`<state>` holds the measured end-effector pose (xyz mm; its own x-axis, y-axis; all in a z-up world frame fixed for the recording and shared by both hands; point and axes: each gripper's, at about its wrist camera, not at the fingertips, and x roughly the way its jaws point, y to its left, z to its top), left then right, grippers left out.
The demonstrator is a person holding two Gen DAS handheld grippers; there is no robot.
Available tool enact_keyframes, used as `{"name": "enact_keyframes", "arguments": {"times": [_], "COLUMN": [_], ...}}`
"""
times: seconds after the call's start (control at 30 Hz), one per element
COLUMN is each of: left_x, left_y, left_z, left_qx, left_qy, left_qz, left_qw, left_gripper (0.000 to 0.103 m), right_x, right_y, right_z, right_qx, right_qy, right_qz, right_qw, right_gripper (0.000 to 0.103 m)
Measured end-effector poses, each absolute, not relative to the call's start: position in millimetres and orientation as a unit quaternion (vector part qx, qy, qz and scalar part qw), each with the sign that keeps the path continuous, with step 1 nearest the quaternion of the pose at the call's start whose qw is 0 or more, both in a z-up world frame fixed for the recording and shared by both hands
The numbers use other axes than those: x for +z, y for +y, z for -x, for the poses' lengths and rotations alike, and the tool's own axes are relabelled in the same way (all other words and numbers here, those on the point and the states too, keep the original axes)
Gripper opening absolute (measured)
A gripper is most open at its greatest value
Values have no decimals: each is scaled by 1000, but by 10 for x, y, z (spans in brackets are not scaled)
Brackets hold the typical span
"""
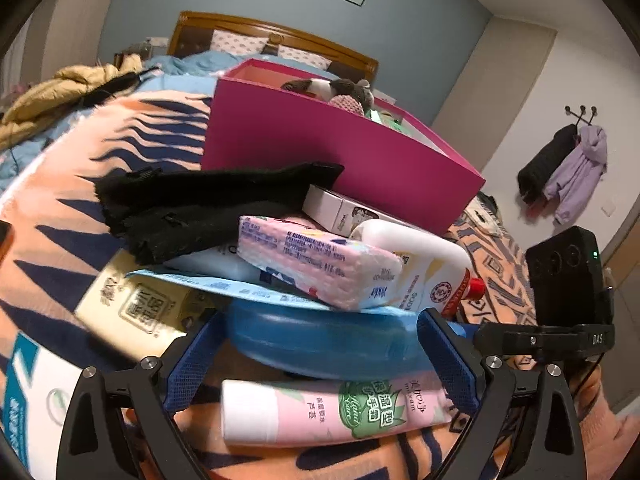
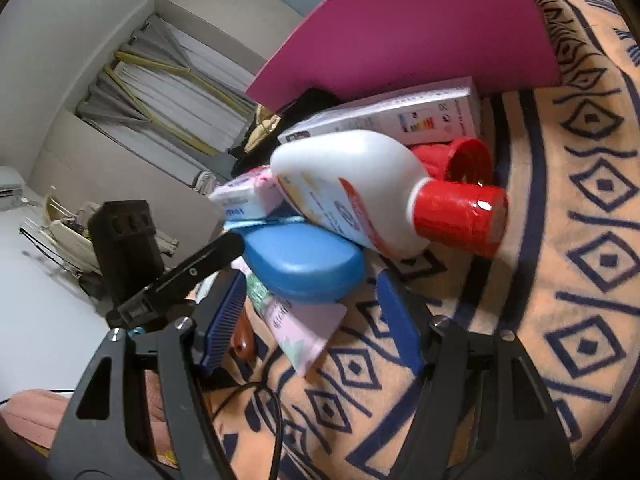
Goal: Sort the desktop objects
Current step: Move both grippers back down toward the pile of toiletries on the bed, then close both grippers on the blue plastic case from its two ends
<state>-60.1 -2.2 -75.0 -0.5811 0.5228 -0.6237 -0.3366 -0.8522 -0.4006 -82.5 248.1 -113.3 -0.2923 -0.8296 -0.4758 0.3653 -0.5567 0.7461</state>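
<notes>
A pile of items lies on a patterned blanket before a magenta box [image 1: 340,160]. My left gripper [image 1: 320,344] is open, its blue pads on either side of a blue oval case [image 1: 320,340]. On the case rest a pink tissue pack [image 1: 320,264], a white bottle with a red cap [image 1: 420,268] and a black cloth [image 1: 200,204]. A pink tube [image 1: 336,412] lies under the gripper. My right gripper [image 2: 312,300] is open, close to the same blue case [image 2: 304,264], with the white bottle [image 2: 360,188] beyond and the pink tube [image 2: 296,328] below.
A white carton [image 1: 344,208] leans against the magenta box [image 2: 400,28], which holds a plush toy [image 1: 340,92]. A cream packet [image 1: 136,312] lies at the left. A red cup [image 2: 464,160] lies behind the bottle. The right gripper's body [image 1: 564,280] shows in the left view.
</notes>
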Motion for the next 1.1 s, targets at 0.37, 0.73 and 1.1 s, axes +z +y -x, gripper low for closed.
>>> {"name": "enact_keyframes", "arguments": {"times": [0.37, 0.73, 1.1], "left_x": [-744, -742, -793], "left_y": [-5, 120, -36], "left_z": [459, 133, 304], "left_qx": [874, 863, 846], "left_qy": [-127, -107, -156], "left_qz": [389, 389, 407], "left_qw": [264, 305, 308], "left_gripper": [100, 100, 100], "right_x": [-1100, -999, -1106], "right_y": [2396, 2413, 2436], "right_z": [850, 716, 734], "right_qx": [-768, -794, -775], "right_qy": [-245, -198, -241], "right_qz": [-444, -429, -446], "right_qw": [390, 382, 376], "right_gripper": [69, 69, 69]}}
